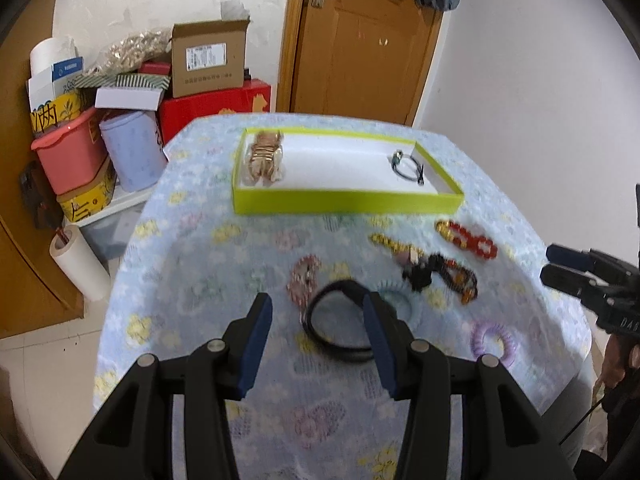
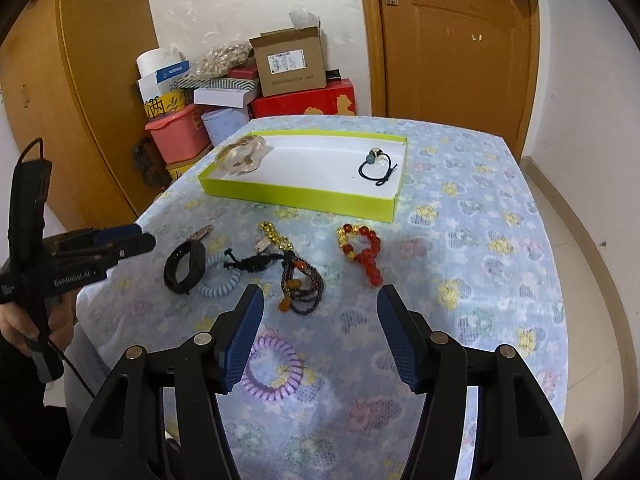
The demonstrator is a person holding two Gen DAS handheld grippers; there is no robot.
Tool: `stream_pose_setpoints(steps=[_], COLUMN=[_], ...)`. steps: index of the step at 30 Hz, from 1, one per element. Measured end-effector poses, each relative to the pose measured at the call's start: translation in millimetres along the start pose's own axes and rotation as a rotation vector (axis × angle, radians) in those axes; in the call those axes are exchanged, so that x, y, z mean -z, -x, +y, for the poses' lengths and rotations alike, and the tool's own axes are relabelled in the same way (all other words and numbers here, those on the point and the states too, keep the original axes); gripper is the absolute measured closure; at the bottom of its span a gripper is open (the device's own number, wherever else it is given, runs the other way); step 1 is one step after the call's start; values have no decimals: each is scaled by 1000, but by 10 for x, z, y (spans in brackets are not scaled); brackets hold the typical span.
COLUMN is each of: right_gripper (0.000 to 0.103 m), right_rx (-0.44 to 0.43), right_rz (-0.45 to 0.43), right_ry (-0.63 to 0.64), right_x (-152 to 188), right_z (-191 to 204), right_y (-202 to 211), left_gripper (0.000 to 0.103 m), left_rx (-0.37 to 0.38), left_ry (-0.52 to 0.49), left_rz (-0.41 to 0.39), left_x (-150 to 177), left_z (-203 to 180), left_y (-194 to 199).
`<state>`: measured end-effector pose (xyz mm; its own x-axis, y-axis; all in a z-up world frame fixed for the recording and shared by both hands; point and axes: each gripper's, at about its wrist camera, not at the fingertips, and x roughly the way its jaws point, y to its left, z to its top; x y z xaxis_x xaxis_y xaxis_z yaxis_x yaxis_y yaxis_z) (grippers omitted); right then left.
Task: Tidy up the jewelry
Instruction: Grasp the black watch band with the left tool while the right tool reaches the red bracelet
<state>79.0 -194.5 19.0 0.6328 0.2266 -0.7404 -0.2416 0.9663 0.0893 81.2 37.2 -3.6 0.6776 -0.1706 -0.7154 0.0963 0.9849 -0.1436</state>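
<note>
A green-walled tray (image 1: 348, 202) (image 2: 304, 196) at the table's far side holds a gold bracelet (image 1: 265, 156) (image 2: 242, 156) and a black hair tie (image 1: 409, 166) (image 2: 378, 168). Loose on the cloth lie a black band (image 1: 340, 326) (image 2: 185, 266), a red bead bracelet (image 1: 468, 238) (image 2: 362, 250), a dark bead string (image 1: 456, 276) (image 2: 300, 286), a gold chain (image 2: 276, 236), a blue coil tie (image 2: 218, 282) and a purple coil tie (image 1: 494, 340) (image 2: 272, 372). My left gripper (image 1: 318, 312) (image 2: 140, 238) is open above the black band. My right gripper (image 2: 320, 300) (image 1: 554, 262) is open and empty above the cloth.
The table (image 2: 480, 208) has a blue flowered cloth. Boxes (image 1: 208, 64), a pink bin (image 1: 68, 156) and a paper roll (image 1: 78, 262) stand to the left beyond the table. A wooden door (image 2: 452, 48) is behind.
</note>
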Motion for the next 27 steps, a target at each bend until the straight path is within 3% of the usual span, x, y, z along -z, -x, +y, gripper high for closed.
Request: stream_pose_setpoints(steps=[4, 20, 22, 27], right_gripper=[50, 55, 58, 72], right_rx=[2, 59, 68, 79], right_rz=[15, 58, 64, 98], right_ry=[-3, -13, -11, -13], right_x=[26, -50, -91, -157], right_z=[-16, -257, -305, -424], right_y=[-68, -509, -581, -815], left_gripper=[60, 87, 93, 95], left_rx=[0, -17, -15, -1], left_ry=[2, -16, -18, -23], left_rz=[28, 90, 86, 81], left_x=[50, 110, 108, 106], left_z=[-1, -56, -56, -80], left_y=[-106, -378, -387, -394])
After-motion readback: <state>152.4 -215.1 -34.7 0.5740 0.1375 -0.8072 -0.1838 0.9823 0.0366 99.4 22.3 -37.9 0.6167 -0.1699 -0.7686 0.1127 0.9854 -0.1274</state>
